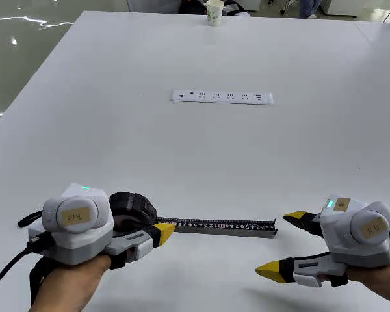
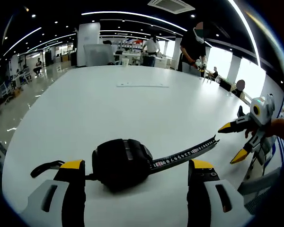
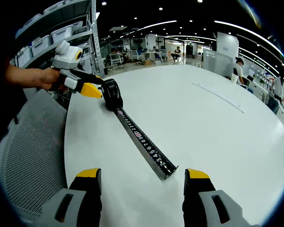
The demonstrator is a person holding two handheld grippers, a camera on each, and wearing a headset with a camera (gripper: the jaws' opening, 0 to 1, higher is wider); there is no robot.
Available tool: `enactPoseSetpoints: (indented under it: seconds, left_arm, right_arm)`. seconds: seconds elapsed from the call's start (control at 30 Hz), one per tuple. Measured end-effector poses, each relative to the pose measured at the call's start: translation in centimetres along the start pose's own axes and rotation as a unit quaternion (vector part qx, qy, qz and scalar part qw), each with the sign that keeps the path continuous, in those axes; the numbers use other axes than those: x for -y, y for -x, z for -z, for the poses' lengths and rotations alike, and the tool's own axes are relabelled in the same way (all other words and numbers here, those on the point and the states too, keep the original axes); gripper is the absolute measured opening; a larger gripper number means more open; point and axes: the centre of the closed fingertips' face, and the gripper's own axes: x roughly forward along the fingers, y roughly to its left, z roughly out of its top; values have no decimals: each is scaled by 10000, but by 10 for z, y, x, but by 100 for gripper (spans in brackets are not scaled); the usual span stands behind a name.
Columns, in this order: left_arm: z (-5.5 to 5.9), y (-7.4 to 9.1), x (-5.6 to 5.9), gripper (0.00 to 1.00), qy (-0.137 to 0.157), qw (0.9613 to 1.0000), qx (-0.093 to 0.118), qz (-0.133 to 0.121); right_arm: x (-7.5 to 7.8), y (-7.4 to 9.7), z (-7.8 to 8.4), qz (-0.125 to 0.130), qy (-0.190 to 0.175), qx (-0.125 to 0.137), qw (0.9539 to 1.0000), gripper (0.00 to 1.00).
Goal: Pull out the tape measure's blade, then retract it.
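Pull-out half looks done to me: blade (image 1: pixel 221 226) is out, lying flat on the surface (image 1: pixel 195 149) with the numbers up, running from the case (image 2: pixel 120 161) across to the right gripper (image 1: pixel 282 242). The left gripper (image 2: pixel 137 165) is released, jaws spread wide and straddling the case, one each side. As far as I can tell there's a gap on both sides, so it's fencing the case, not clamping it. The case sits on the surface between those jaws near their tips, and its strap (image 2: pixel 42 168) trails out past one jaw. The right gripper is released too, jaws wide, carrying nothing. The hook end (image 3: pixel 168 171) lies right at the mouth of its jaws and touches neither. The blade holds its length with nothing pinching it, so my guess is a lock or friction; can't see a lock switch from here. Next step is the retract. That calls for the left gripper to close on the case so it doesn't skate, then either freeing the lock or having the right gripper pinch the hook end and walk it back toward the case. Main risk is the blade whipping home or kinking if let go unguided, so feed it in slowly. The power strip (image 1: pixel 222 97) and paper cup (image 1: pixel 214 12) are well ahead of both grippers, out of the way.
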Motion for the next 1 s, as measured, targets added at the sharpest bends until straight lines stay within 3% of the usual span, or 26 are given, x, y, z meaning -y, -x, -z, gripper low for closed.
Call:
enactPoseSetpoints:
  seconds: [0.6, 1.0]
  left_arm:
    - [7, -7, -17, 69, 251, 9988, -171, -395]
    - [-1, -16, -18, 59, 302, 9985, -137, -437]
  right_arm:
    - [23, -13, 11, -352, 692, -355, 9963, 39]
    - [33, -21, 13, -508, 1055, -484, 9919, 22]
